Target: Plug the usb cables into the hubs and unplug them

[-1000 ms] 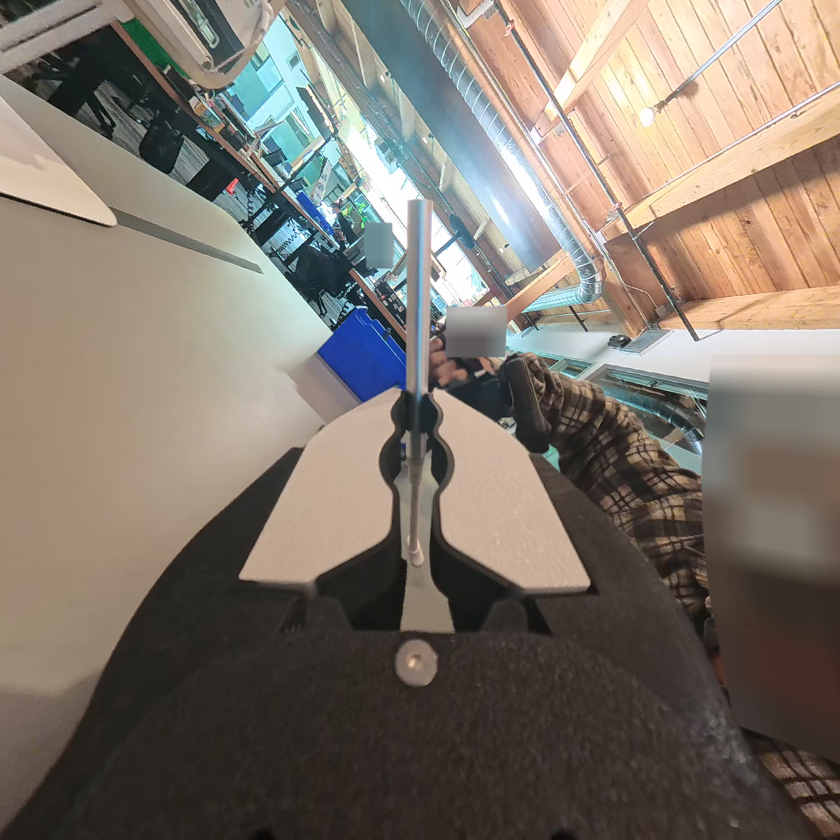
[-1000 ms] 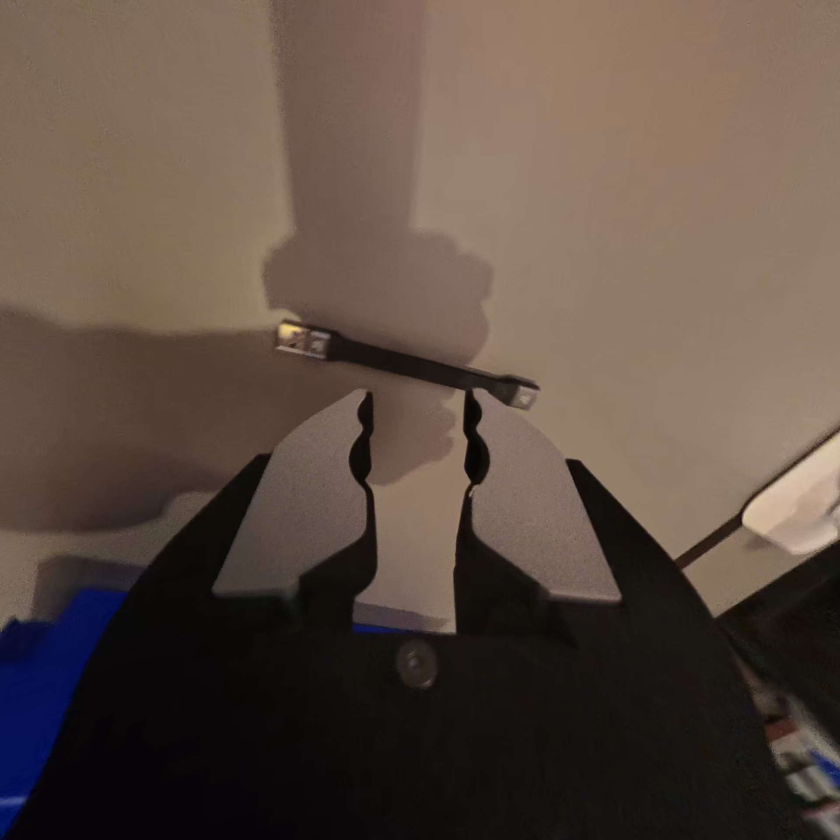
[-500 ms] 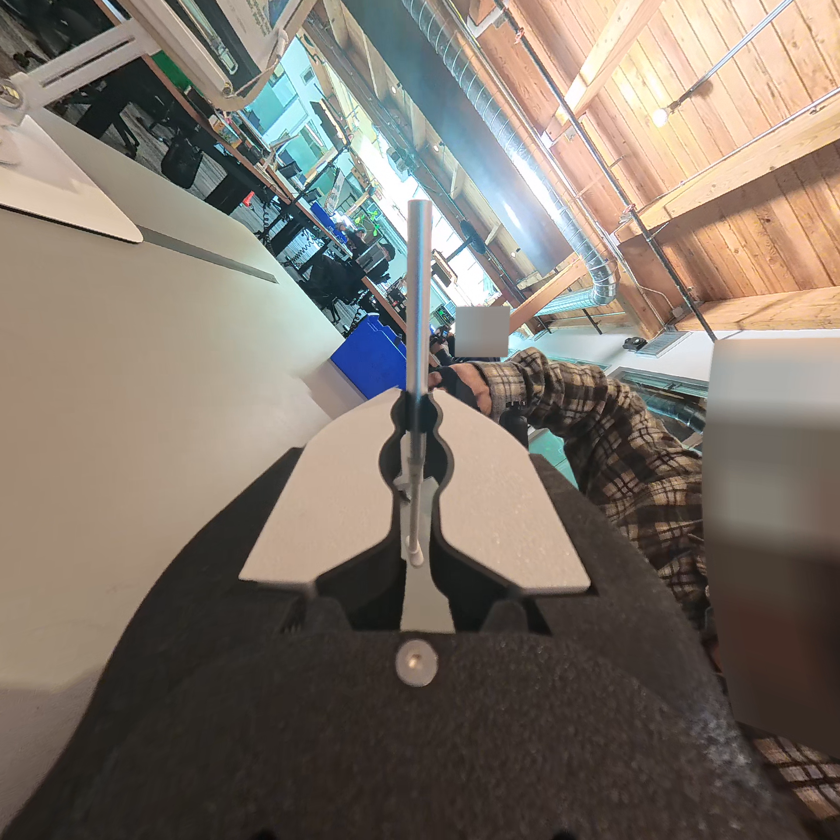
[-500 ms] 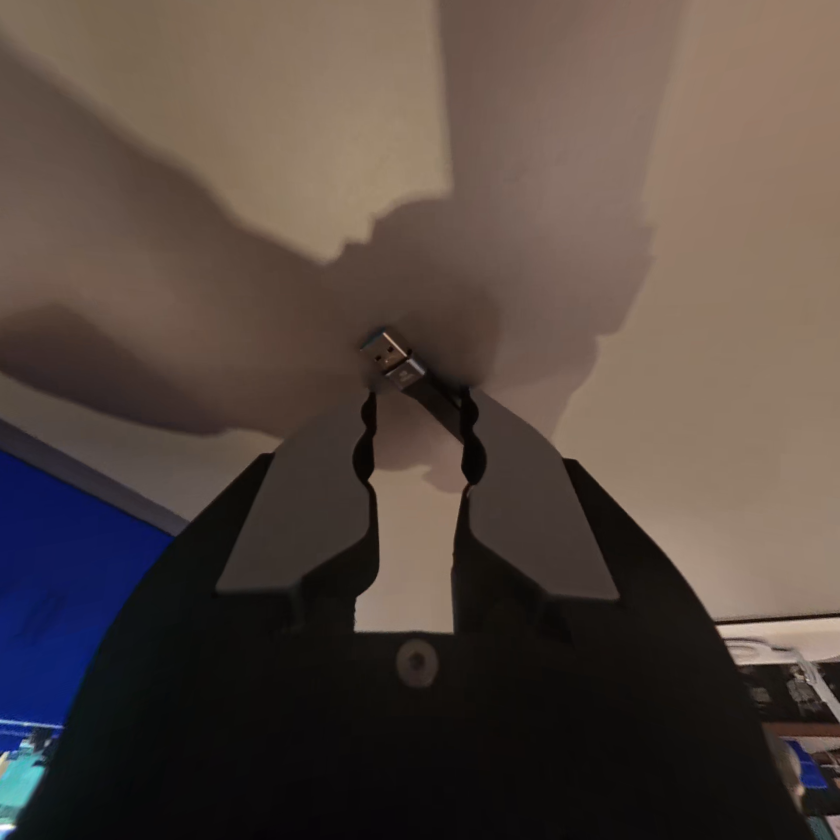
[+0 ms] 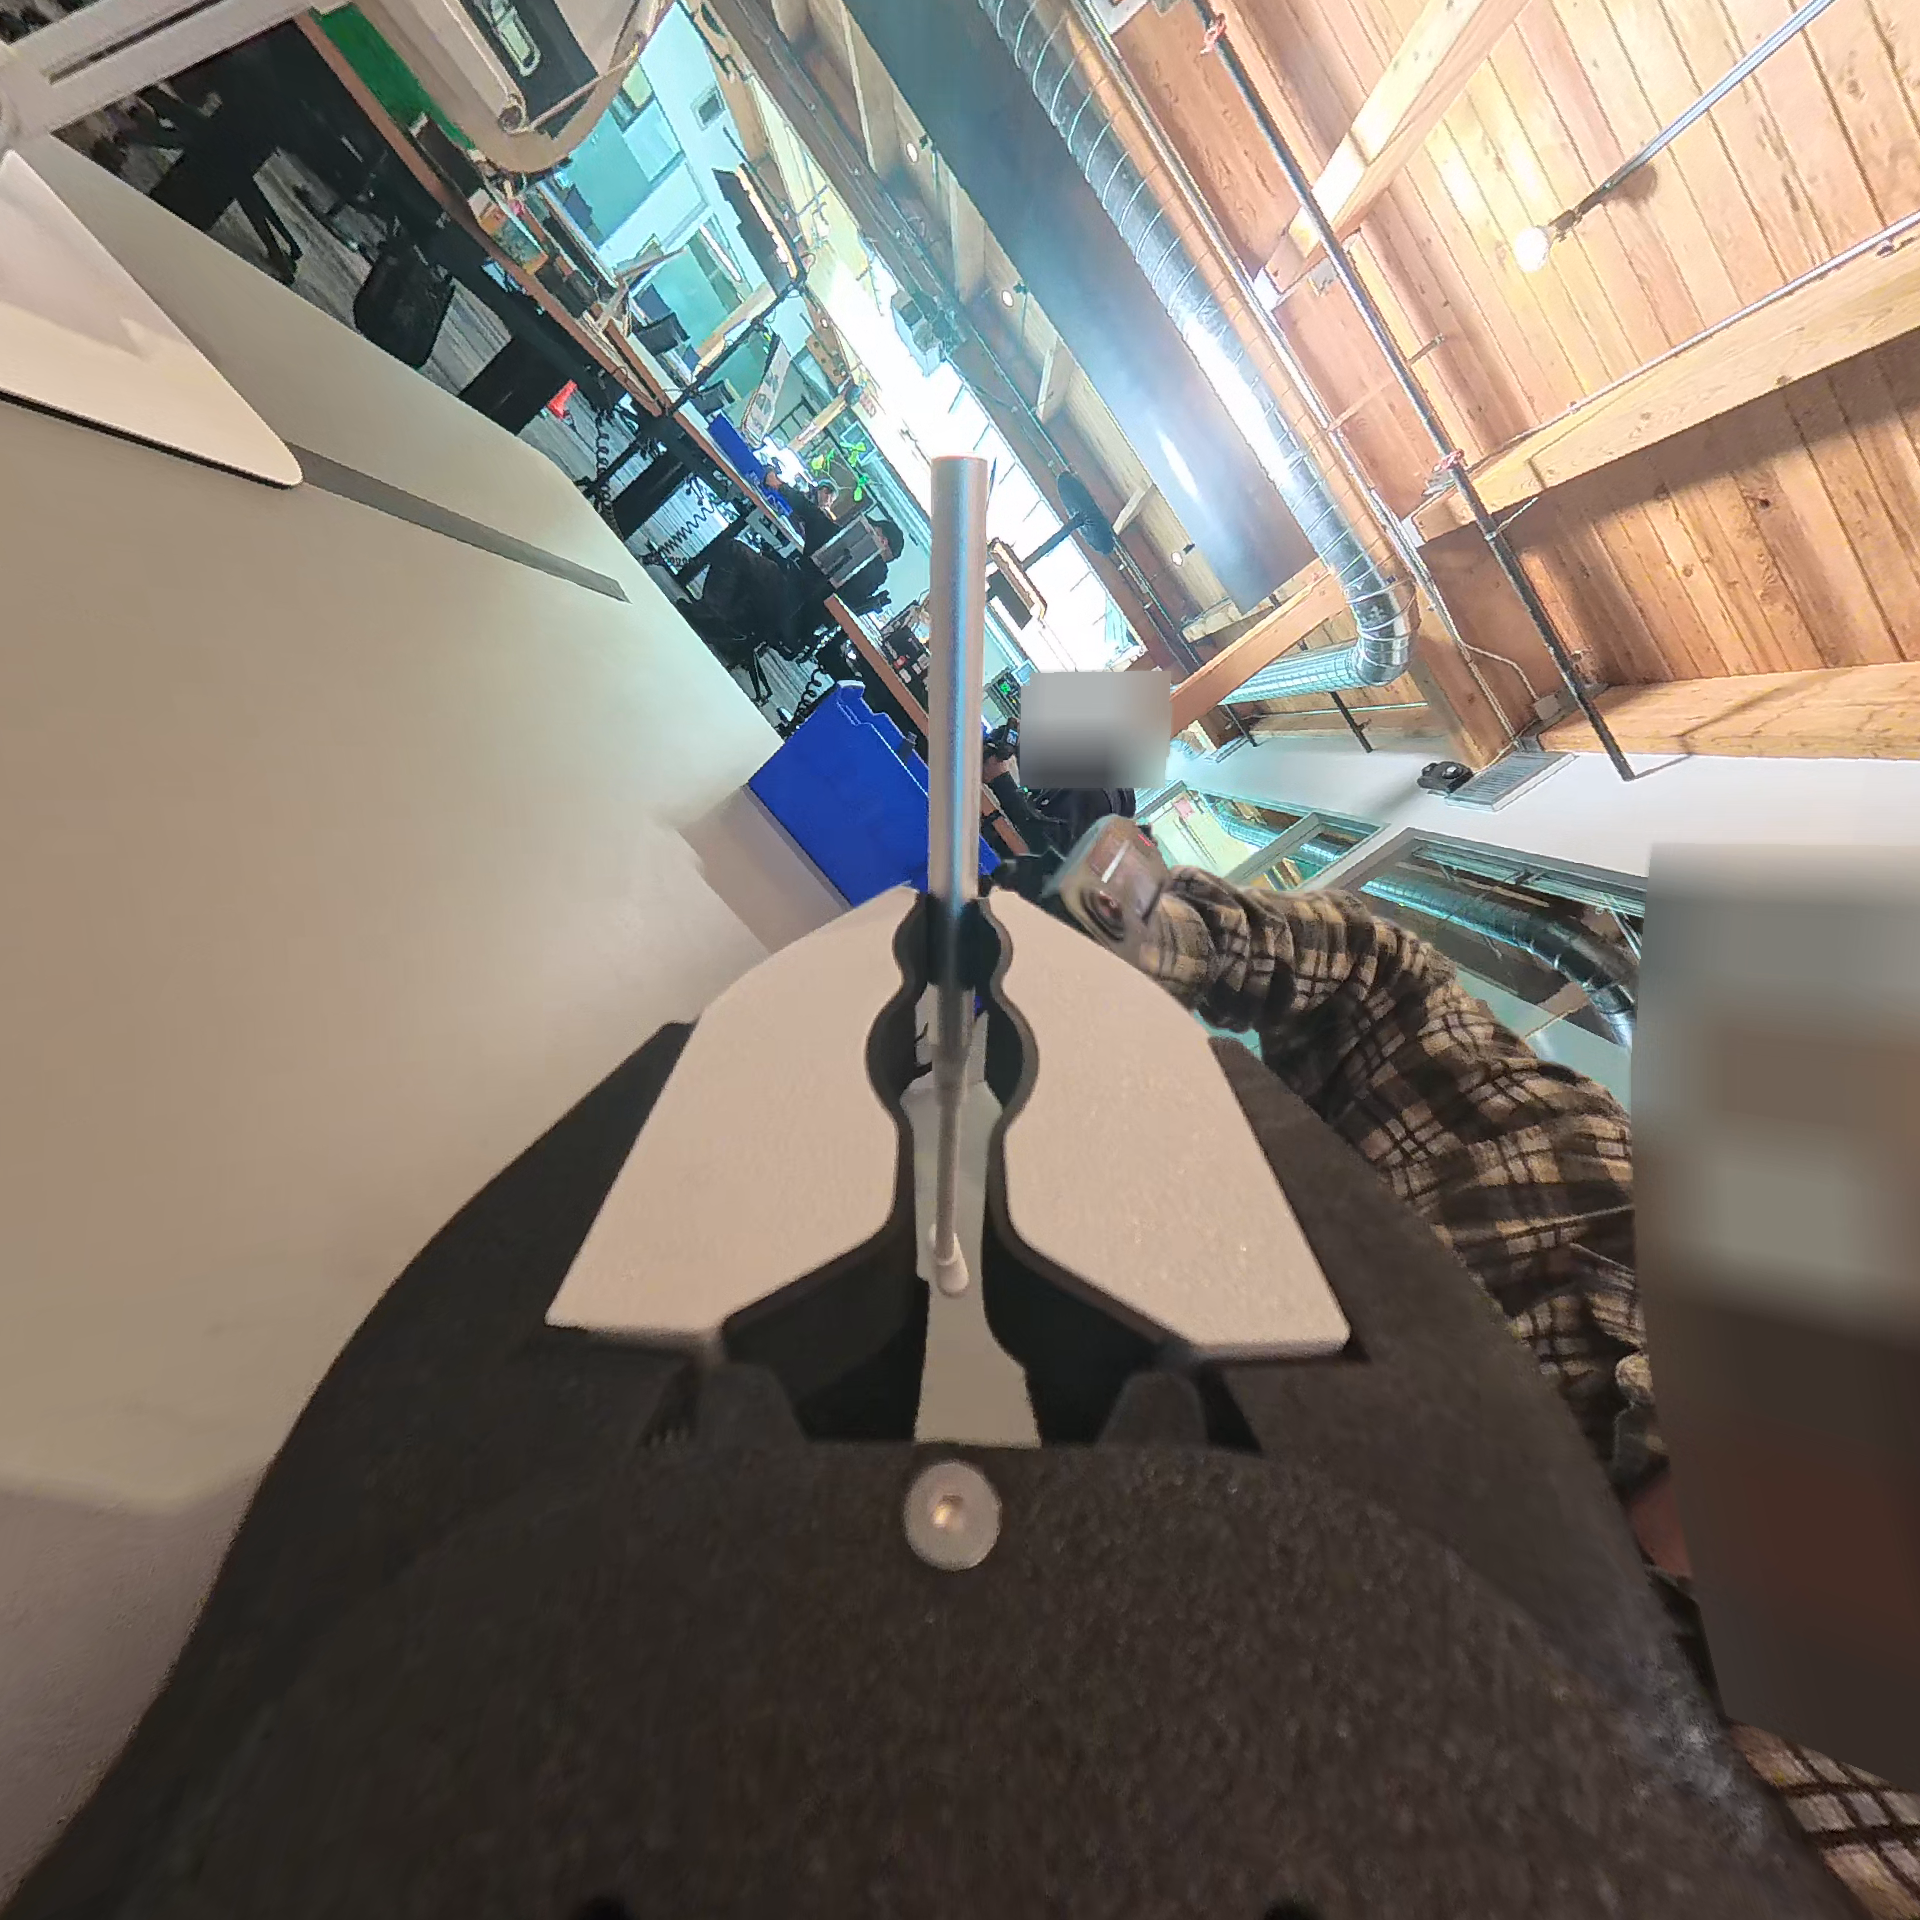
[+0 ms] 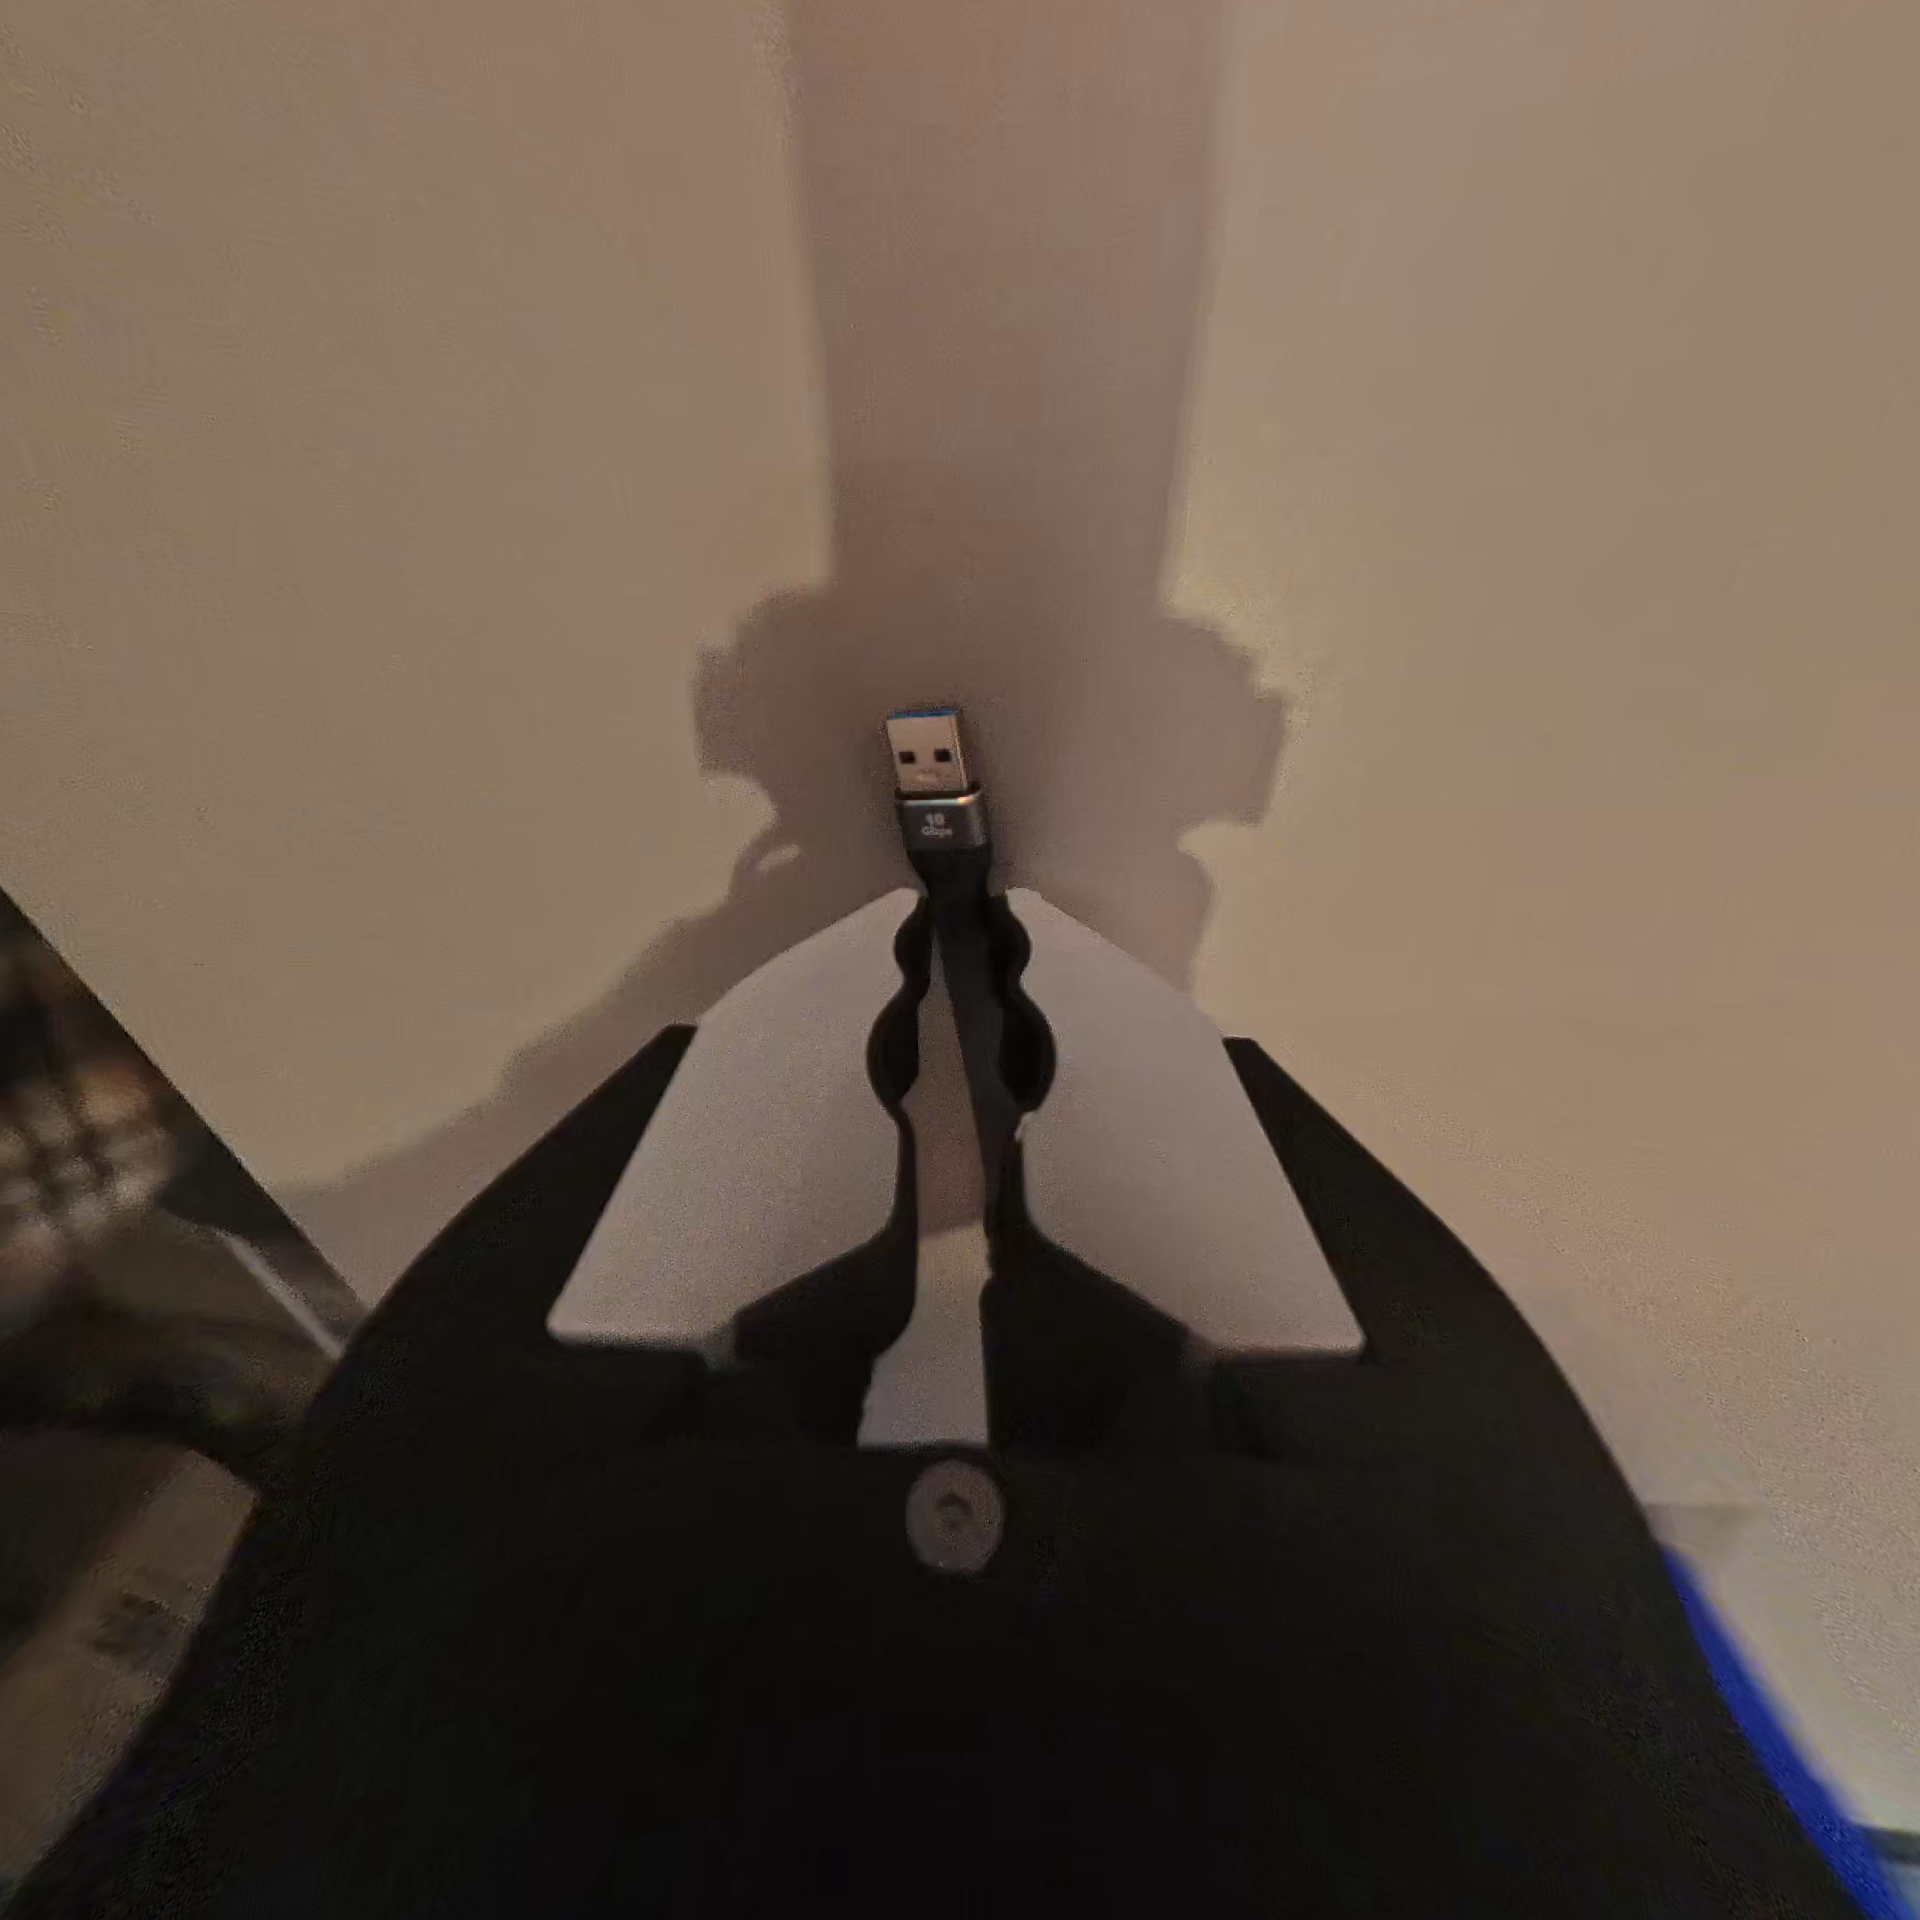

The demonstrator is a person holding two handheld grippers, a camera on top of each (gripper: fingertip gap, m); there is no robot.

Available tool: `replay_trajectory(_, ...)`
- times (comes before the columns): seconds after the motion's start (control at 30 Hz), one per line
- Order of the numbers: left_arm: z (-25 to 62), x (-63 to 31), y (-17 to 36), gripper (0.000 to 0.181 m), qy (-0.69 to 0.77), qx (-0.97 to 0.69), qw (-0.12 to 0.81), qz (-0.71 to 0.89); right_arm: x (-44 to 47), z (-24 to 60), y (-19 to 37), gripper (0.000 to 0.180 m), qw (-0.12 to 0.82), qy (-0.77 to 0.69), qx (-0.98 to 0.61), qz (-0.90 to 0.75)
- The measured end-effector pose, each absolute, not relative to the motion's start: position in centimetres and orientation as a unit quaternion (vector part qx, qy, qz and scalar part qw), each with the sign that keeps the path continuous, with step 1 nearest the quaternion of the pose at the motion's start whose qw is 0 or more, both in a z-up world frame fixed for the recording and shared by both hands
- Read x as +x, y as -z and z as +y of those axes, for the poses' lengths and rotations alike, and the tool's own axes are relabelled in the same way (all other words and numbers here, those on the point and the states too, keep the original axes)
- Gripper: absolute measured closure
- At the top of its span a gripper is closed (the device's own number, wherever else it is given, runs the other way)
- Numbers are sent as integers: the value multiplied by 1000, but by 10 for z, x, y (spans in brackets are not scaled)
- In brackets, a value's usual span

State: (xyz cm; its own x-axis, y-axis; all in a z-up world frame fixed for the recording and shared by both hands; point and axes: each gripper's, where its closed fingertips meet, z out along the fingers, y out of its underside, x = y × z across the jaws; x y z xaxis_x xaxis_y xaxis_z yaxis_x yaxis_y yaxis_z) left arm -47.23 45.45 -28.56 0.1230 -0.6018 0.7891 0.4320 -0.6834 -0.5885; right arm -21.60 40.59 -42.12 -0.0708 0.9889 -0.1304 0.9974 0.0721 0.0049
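Right wrist view: right claw [image 6: 961,914] grips usb cable [image 6: 935,790] over bare table [image 6: 416,416].

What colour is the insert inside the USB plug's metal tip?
Blue, seen best in the right wrist view on the USB plug.

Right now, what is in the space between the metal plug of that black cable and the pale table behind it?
Nothing. In the right wrist view the cable's plug points out past the right gripper at a bare, shadowed table.

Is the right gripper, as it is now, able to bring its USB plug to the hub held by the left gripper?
Probably yes: the right gripper holds the USB cable, plug exposed; hub ports unseen.
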Motion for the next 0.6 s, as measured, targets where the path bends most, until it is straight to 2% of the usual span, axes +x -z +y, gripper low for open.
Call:
replay_trajectory(0.17, 453, -470, 286, 174, 661, -638, 389, 68, -228, 404, 422, 166, 2, 85, 730, 678)
replay_trajectory(0.23, 453, -470, 285, 174, 661, -637, 390, 67, -231, 409, 420, 149, -51, 77, 695, 713)
replay_trajectory(0.27, 453, -470, 284, 174, 662, -636, 391, 67, -233, 411, 419, 146, -83, 78, 678, 726)
replay_trajectory(0.43, 453, -470, 283, 174, 665, -634, 390, 65, -242, 408, 415, 152, -194, 123, 631, 741)
replay_trajectory(0.6, 452, -465, 287, 174, 669, -636, 379, 63, -242, 407, 422, 163, -224, 166, 642, 715)
